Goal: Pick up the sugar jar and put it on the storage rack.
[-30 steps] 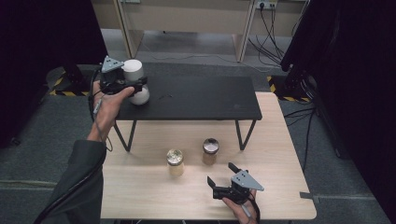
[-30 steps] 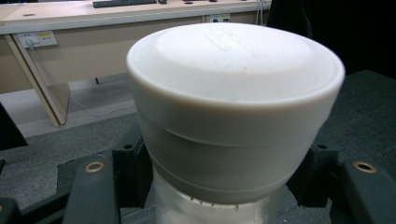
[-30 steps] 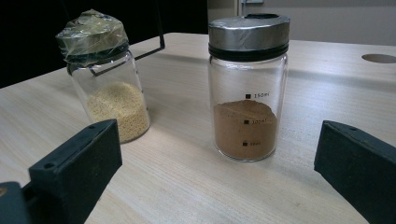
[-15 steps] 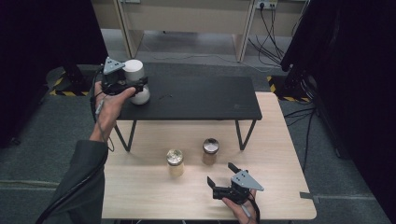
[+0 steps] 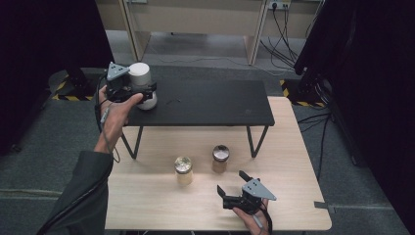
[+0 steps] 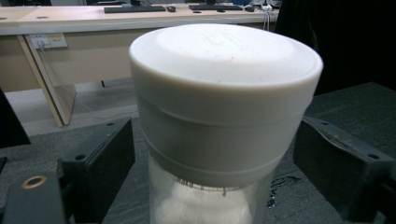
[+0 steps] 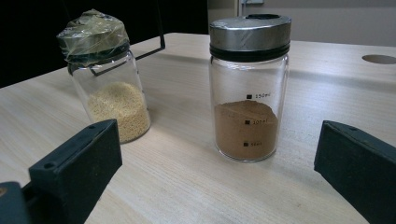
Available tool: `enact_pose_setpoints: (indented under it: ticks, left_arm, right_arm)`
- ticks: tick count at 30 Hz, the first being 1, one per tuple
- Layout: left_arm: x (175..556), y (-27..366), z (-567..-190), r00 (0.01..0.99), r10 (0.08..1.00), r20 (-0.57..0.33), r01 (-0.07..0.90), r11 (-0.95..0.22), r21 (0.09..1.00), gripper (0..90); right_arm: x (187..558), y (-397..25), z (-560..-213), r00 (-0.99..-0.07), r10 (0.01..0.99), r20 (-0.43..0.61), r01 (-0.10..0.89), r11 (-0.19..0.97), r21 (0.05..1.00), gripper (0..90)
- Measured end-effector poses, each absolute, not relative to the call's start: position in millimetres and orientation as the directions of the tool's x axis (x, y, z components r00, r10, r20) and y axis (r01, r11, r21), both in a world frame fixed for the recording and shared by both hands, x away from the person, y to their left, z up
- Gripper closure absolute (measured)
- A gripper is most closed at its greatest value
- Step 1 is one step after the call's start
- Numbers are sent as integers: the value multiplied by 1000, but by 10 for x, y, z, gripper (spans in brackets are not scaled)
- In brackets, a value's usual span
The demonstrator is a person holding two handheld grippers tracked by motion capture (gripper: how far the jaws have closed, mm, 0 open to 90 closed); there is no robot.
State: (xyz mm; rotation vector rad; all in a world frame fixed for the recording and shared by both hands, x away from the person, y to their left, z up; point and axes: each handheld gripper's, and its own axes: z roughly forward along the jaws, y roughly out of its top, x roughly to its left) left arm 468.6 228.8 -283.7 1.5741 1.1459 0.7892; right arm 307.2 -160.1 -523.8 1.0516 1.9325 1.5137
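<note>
A clear jar with a thick white lid (image 5: 140,74) (image 6: 224,93) stands at the left end of the black raised shelf (image 5: 205,103). My left gripper (image 5: 139,94) (image 6: 215,154) is open, one jaw on each side of the jar's body with a small gap to the glass. On the wooden table (image 5: 293,171) stand a jar of yellow grains (image 5: 183,169) (image 7: 109,88) capped with film and a metal-lidded jar of brown powder (image 5: 220,157) (image 7: 247,93). My right gripper (image 5: 231,183) (image 7: 217,140) rests low near the table's front edge, open, pointing at the brown jar and short of it.
The black shelf spans the table's far half on thin metal legs (image 5: 252,142), and both small jars stand just in front of it. Desks and cables (image 5: 288,29) lie beyond on the grey floor. A round hole (image 7: 379,59) shows in the tabletop at the far right.
</note>
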Motion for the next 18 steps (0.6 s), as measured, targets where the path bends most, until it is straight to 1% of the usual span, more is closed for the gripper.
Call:
enact_pose_setpoints:
  ticks: [3, 9, 18]
  left_arm:
    - [4661, 2293, -2842, 323, 945, -57, 295, -43, 954, 50]
    - [4589, 2319, -2851, 317, 947, -57, 292, -40, 955, 46]
    - [4453, 2332, -2868, 342, 937, -66, 275, -33, 961, 39]
  right_arm:
    - [3071, -1601, -5238, -598, 796, 93, 281, 99, 955, 10]
    - [3070, -1600, -5238, -598, 796, 93, 280, 99, 955, 10]
    - [3070, -1600, -5238, -598, 796, 92, 280, 100, 955, 10]
